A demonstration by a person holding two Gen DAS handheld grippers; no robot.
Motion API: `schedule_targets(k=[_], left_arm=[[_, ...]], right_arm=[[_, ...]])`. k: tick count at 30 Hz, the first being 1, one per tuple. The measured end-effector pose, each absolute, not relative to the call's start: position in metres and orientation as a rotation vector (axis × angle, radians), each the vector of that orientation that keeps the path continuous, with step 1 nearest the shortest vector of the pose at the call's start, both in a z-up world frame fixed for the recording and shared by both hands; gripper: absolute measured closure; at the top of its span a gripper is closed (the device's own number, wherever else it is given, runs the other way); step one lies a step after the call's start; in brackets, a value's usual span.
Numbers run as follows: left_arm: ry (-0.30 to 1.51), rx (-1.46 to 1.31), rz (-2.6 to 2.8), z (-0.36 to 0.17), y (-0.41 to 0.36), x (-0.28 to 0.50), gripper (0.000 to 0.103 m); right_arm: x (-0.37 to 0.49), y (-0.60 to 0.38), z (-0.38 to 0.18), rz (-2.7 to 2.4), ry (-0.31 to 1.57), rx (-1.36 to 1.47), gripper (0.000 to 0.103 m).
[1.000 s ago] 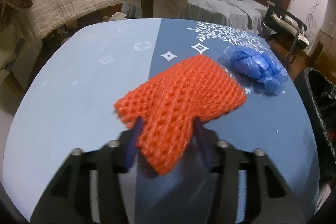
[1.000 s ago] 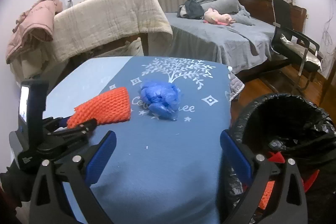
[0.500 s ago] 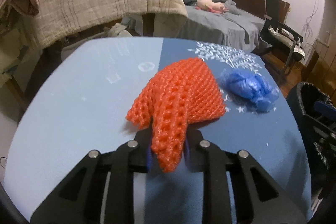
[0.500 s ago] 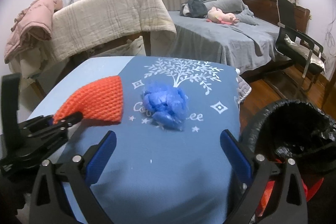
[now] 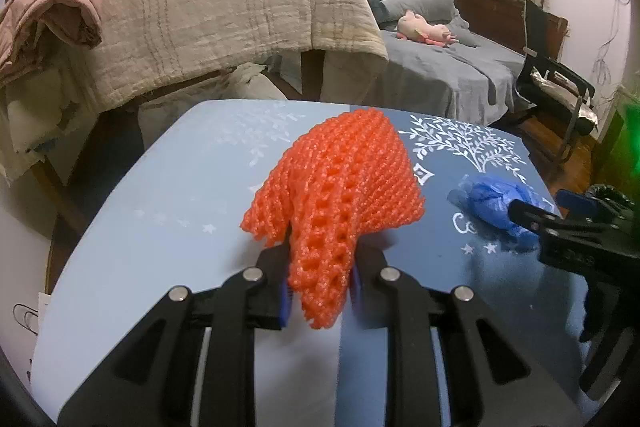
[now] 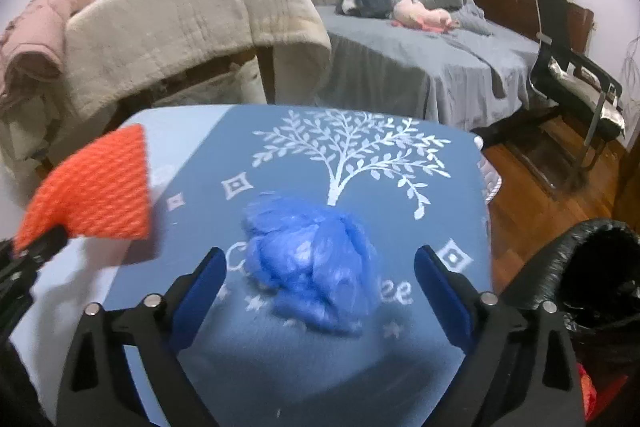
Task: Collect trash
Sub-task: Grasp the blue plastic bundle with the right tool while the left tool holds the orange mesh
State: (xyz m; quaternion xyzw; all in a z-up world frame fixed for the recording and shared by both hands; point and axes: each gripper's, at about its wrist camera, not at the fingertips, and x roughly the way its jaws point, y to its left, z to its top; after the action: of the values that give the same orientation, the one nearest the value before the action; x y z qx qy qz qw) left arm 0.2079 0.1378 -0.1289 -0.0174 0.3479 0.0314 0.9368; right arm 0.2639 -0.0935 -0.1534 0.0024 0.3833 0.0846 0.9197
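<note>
My left gripper point(image 5: 320, 267) is shut on an orange foam net point(image 5: 340, 187) and holds it lifted off the blue tablecloth; the same orange net point(image 6: 96, 195) shows at the left of the right wrist view. A crumpled blue plastic bag point(image 6: 312, 267) lies on the cloth, and my right gripper point(image 6: 320, 275) straddles it with its jaws wide and closing, the pads clear of the bag on both sides. In the left wrist view the blue bag point(image 5: 496, 203) sits at the right, partly behind the right gripper's black frame.
A bin lined with a black bag point(image 6: 600, 275) stands on the floor by the table's right edge. Beyond the table point(image 6: 400, 355) are a chair draped with a beige blanket point(image 5: 240, 15), a bed point(image 6: 420, 59) and a black chair point(image 6: 576, 67).
My left gripper closed on the orange net and lifted it off the cloth. My right gripper moved forward from the table's near edge until the blue bag lay between its fingers.
</note>
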Motion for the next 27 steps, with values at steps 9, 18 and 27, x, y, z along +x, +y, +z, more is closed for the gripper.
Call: schedule_targets(k=[9,18,27], left_arm=[[0.708,-0.033,0.080,-0.126,0.143,0.215,0.082],[0.699,-0.033,0.079,-0.120,0.142,0.211,0.082],[0.672,-0.020,0.050,-0.099,0.122,0.192,0.081]], right_arm=[[0.294,-0.080,-0.183,0.194,0.895,-0.006,0.036],[0.277,-0.088,-0.162,0.254,0.869,0.048,0.068],[0.221,-0.109,-0.120,0.241,0.762,0.061,0.068]])
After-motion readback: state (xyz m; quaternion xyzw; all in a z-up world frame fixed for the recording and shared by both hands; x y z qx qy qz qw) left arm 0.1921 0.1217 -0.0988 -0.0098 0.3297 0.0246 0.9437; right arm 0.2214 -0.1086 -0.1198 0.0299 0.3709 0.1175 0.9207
